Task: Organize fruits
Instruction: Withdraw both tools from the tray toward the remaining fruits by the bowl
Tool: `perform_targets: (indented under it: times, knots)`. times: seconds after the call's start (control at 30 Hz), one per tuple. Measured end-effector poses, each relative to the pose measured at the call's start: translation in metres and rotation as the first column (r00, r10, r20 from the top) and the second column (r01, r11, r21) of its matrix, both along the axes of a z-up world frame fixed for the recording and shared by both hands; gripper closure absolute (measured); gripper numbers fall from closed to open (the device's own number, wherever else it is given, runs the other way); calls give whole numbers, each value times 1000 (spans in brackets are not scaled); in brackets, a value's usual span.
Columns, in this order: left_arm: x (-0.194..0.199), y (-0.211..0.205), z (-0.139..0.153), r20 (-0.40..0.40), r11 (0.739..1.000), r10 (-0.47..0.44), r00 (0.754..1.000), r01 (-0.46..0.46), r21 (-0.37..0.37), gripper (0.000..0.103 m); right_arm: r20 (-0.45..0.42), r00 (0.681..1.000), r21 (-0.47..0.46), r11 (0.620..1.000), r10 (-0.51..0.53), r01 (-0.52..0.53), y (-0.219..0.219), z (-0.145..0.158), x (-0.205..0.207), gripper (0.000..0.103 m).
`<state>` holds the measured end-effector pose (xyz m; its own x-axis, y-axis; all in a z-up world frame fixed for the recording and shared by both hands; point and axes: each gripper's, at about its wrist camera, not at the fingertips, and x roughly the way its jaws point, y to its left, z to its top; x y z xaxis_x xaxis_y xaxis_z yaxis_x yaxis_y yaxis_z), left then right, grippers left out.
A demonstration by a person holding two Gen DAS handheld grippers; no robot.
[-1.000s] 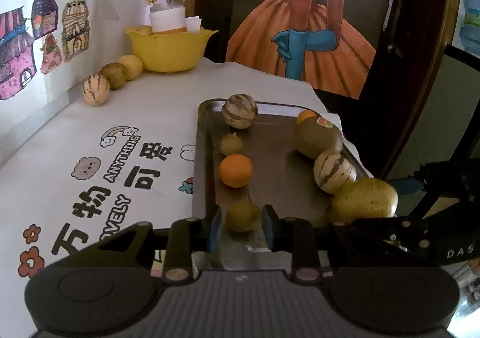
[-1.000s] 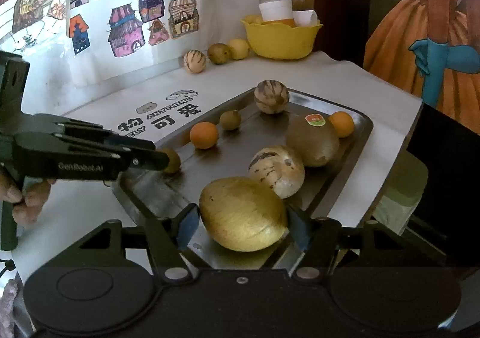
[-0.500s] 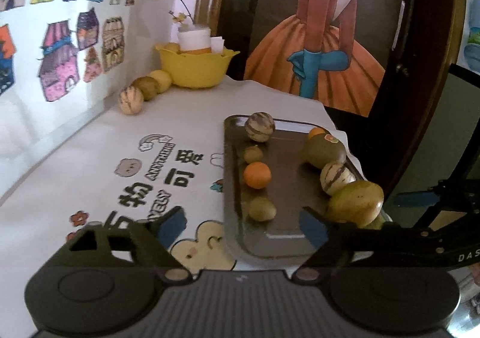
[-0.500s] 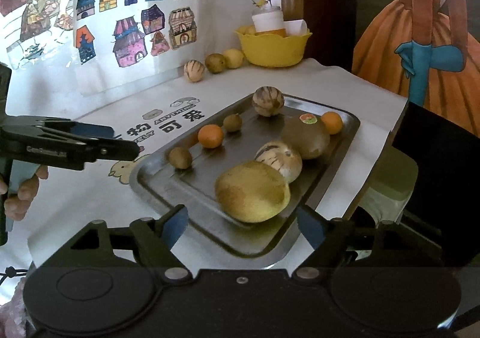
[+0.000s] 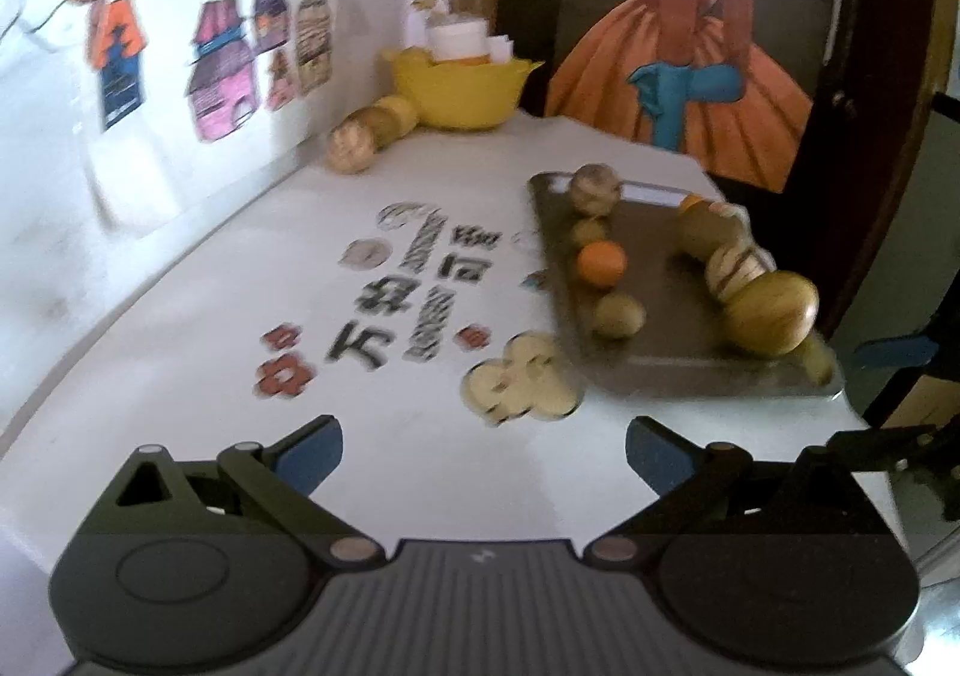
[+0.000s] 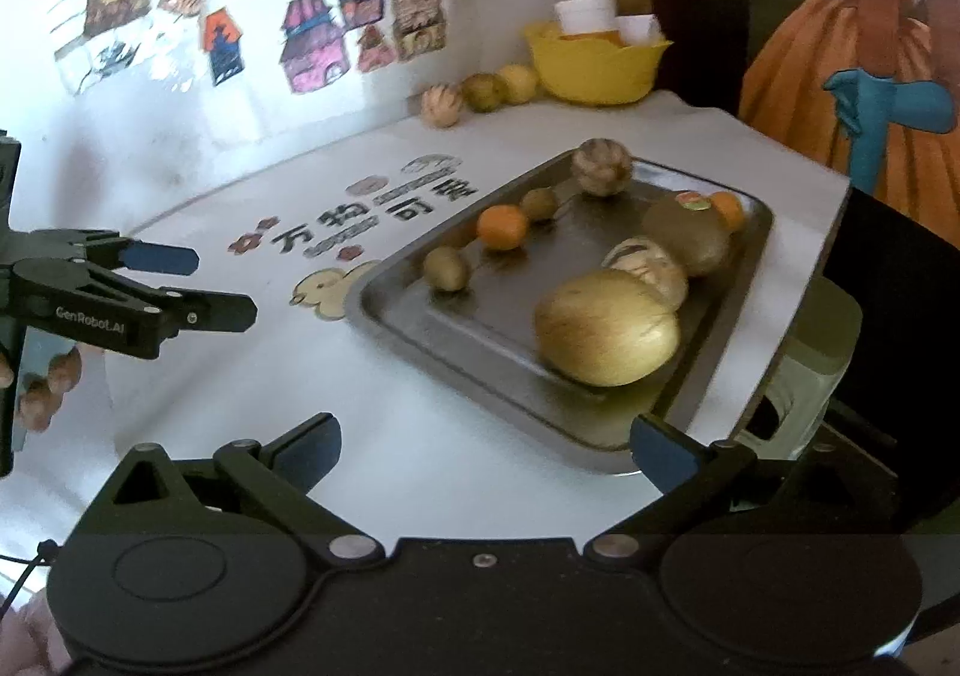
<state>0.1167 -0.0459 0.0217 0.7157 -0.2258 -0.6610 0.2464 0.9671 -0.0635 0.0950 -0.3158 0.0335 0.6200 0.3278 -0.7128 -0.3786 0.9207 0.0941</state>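
Observation:
A metal tray [image 6: 480, 334] [image 5: 672, 376] on the white table holds several fruits in two rows: a small green fruit [image 6: 446, 268] [image 5: 619, 316], an orange [image 6: 503, 226] [image 5: 601, 263], a striped melon [image 6: 600, 165] [image 5: 594, 188], and a large yellow melon [image 6: 607, 335] [image 5: 771, 313]. My left gripper [image 5: 483, 451] [image 6: 210, 286] is open and empty, back from the tray over the cloth. My right gripper [image 6: 485, 451] is open and empty, just short of the tray's near edge.
A yellow bowl [image 6: 597, 60] [image 5: 459, 84] with cups stands at the far end. Three loose fruits [image 6: 480, 93] [image 5: 372, 135] lie next to it along the wall. The table edge drops off right of the tray.
Both grippers let go of their fruits, opened wide and pulled back from the tray. The small green fruit and the large yellow melon stay on the tray.

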Motion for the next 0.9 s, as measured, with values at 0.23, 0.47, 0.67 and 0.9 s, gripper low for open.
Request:
perform_targets:
  times: [0.23, 0.47, 0.67, 0.9]
  knots:
    - [-3, 34, 0, -57, 997, 72, 996, -69, 43, 0, -19, 998, -6, 998, 66, -66, 23, 5, 3, 1]
    - [17, 66, 12, -107, 987, 159, 981, -156, 35, 0, 3, 986, 29, 986, 164, -164, 55, 38, 36, 1]
    - [45, 74, 32, 6, 981, 193, 981, -193, 26, 0, 39, 989, 85, 986, 144, -147, 65, 83, 92, 1]
    - [93, 63, 36, 117, 977, 215, 970, -214, -22, 0, 111, 994, 115, 993, -5, -8, 74, 122, 192, 1]
